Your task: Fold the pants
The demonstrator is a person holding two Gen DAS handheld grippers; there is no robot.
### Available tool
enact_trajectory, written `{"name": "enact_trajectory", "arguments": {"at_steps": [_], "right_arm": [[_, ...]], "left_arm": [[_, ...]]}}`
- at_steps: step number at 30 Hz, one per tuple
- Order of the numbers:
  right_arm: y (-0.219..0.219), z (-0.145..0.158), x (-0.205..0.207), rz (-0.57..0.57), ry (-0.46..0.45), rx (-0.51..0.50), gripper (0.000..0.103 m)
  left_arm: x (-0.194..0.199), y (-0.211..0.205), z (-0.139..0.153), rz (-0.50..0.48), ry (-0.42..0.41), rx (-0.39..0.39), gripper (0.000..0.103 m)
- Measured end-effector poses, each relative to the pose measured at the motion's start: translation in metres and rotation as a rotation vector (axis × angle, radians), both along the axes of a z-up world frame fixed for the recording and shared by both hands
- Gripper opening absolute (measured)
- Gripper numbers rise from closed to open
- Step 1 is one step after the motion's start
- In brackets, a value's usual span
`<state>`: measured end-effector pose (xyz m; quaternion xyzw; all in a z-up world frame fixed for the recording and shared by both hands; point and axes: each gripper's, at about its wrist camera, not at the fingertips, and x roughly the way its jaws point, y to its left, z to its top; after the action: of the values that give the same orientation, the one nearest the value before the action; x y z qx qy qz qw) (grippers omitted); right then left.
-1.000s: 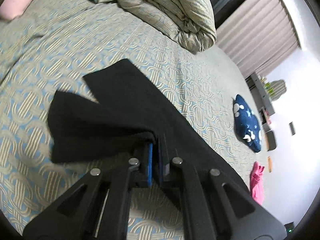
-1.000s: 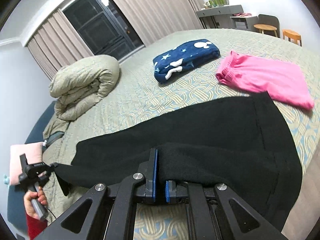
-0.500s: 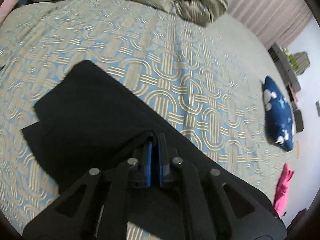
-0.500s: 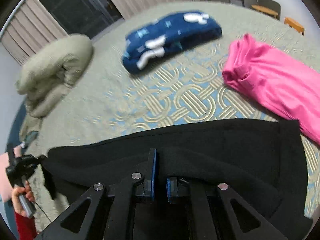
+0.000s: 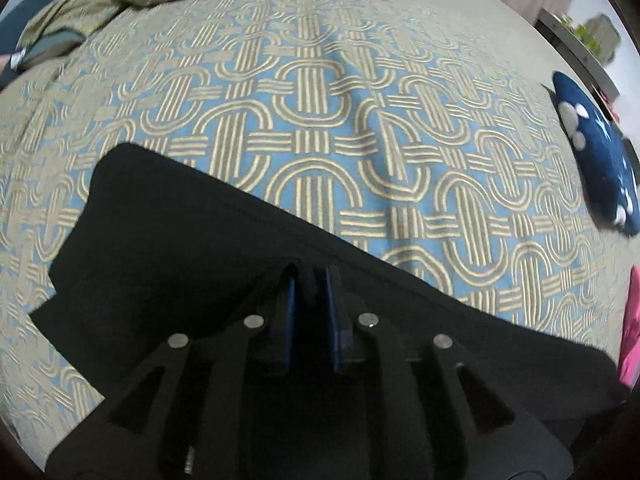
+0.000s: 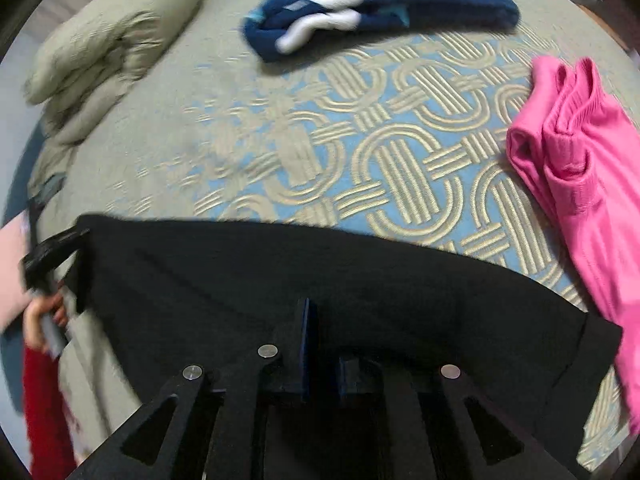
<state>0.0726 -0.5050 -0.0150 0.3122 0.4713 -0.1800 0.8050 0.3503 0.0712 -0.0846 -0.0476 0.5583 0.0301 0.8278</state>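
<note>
The black pants (image 5: 168, 240) lie folded lengthwise on the patterned bedspread (image 5: 320, 112). My left gripper (image 5: 310, 280) is shut on the pants' near edge, low over the bed. In the right wrist view the pants (image 6: 280, 272) stretch from left to right, and my right gripper (image 6: 322, 336) is shut on their near edge. The left gripper (image 6: 52, 252) and the hand that holds it show at the pants' far left end.
A folded navy star-print garment (image 6: 376, 4) lies beyond the pants, also in the left wrist view (image 5: 596, 160). A pink garment (image 6: 580, 168) lies at the right, close to the pants' end. A rolled beige duvet (image 6: 108, 36) sits at the far left.
Both grippers have carried the held edge forward and down over the pants. The raised fabric now lies flat, and both cameras sit closer to the bed.
</note>
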Motion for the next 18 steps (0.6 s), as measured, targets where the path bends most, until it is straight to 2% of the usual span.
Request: {"name": "enact_trajectory", "arguments": {"at_steps": [2,4,5,6,7,9,11,13,15,18], "right_arm": [[0.002,0.021,-0.018,0.029,-0.03,-0.025,0.02],[0.0,0.046,-0.037,-0.013,-0.02,-0.148,0.041],[0.001,0.061,-0.049,-0.062,-0.006,-0.264,0.062],[0.001,0.072,-0.06,-0.104,-0.001,-0.353,0.071],[0.002,0.081,-0.074,-0.137,-0.001,-0.42,0.071],[0.005,0.087,-0.096,-0.145,-0.001,-0.43,0.071],[0.014,0.084,-0.119,-0.108,-0.011,-0.433,0.071],[0.024,0.069,-0.14,-0.101,0.054,-0.485,0.071],[0.023,0.053,-0.156,-0.138,0.103,-0.471,0.071],[0.021,0.031,-0.172,-0.207,0.096,-0.376,0.071]], "left_arm": [[-0.002,-0.003,0.007,-0.001,-0.013,0.016,0.018],[0.001,-0.003,0.011,0.007,-0.014,0.018,0.019],[0.0,-0.004,0.013,0.013,-0.013,0.018,0.019],[-0.002,-0.006,0.015,0.019,-0.017,0.021,0.019],[-0.004,-0.007,0.018,0.022,-0.022,0.023,0.02],[-0.007,-0.008,0.025,0.018,-0.048,0.018,0.026],[-0.014,-0.011,0.035,0.005,-0.087,0.024,0.047],[-0.022,-0.018,0.052,-0.018,-0.146,0.065,0.056],[-0.028,-0.024,0.068,-0.054,-0.183,0.112,0.058],[-0.036,-0.018,0.09,-0.097,-0.218,0.151,0.061]]}}
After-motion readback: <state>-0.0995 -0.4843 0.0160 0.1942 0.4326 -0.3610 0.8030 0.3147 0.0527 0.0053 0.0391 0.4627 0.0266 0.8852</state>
